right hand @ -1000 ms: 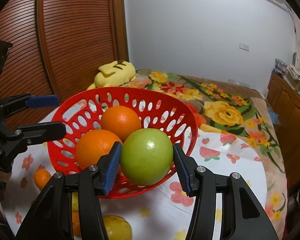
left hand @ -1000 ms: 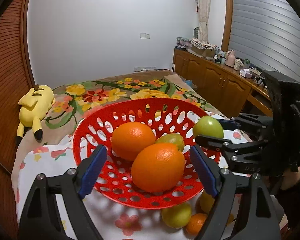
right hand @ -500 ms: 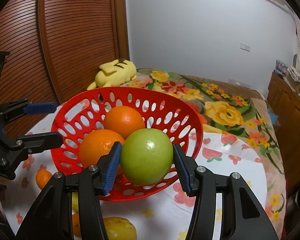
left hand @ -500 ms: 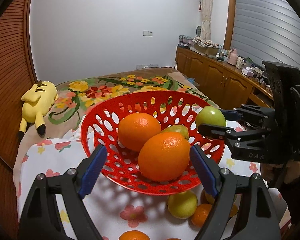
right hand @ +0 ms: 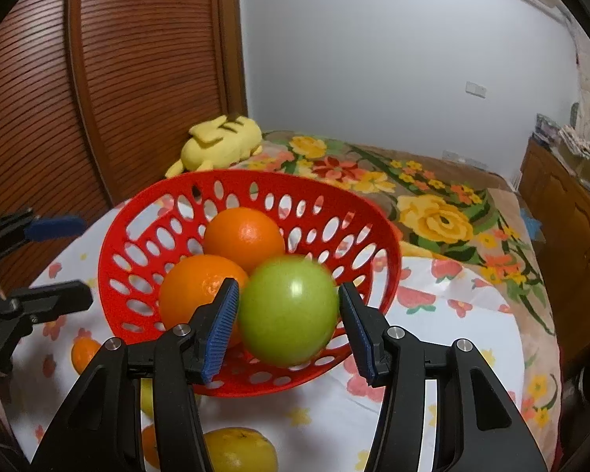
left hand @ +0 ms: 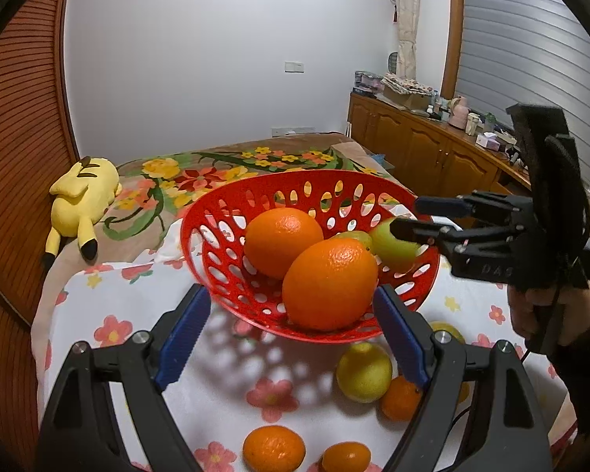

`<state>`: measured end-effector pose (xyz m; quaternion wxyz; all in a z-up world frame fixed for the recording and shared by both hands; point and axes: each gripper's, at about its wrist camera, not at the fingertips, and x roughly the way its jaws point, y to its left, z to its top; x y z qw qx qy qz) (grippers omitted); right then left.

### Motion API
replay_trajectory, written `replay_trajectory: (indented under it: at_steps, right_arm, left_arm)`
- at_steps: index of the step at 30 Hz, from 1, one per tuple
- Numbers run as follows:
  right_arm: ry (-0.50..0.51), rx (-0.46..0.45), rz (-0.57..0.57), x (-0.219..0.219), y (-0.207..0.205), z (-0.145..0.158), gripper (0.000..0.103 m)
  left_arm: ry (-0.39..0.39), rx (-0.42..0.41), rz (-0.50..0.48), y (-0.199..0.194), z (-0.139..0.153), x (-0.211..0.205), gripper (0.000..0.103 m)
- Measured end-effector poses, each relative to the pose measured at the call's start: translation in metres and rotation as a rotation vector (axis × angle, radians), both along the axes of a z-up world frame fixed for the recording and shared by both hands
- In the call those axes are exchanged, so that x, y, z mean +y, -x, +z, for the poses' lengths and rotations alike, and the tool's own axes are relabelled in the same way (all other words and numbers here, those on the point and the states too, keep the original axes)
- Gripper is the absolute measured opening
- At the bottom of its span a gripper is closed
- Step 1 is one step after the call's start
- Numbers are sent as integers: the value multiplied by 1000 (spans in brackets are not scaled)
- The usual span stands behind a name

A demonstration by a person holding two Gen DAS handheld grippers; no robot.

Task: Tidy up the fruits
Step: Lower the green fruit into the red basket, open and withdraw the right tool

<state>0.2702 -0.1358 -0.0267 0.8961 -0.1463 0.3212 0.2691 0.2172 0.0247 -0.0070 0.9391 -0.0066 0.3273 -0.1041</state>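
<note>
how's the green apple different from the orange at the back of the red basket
The green apple is smooth, glossy green; the back orange is dimpled orange. The apple sits between the right gripper fingers and looks motion-blurred, with a gap at the right pad, while the orange lies sharp and untouched in the red basket. Both are round and similar in size, over the basket.

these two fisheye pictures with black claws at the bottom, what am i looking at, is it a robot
No robot: a person holds a clamp tool in each hand, with a camera on each looking along its two fingers. The left hand-held gripper is open and empty before the red basket, which holds two oranges. The right hand-held gripper has a blurred green apple between its blue pads over the basket; I cannot tell whether it still grips. Lemons and small oranges lie on the flowered cloth.
</note>
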Motion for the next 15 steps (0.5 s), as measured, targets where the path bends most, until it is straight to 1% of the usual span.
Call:
replay_trajectory:
  at_steps: [6, 11, 15]
  right_arm:
    - [-14, -22, -2, -2, 14, 13, 56]
    - [-25, -34, -17, -9, 41, 18, 57]
    - [-36, -34, -32, -16, 65, 15, 57]
  left_arm:
    - [12, -4, 5, 11, -5, 6, 85]
    - [24, 4, 5, 21, -13, 10, 85]
    - [20, 12, 5, 32, -19, 12, 85]
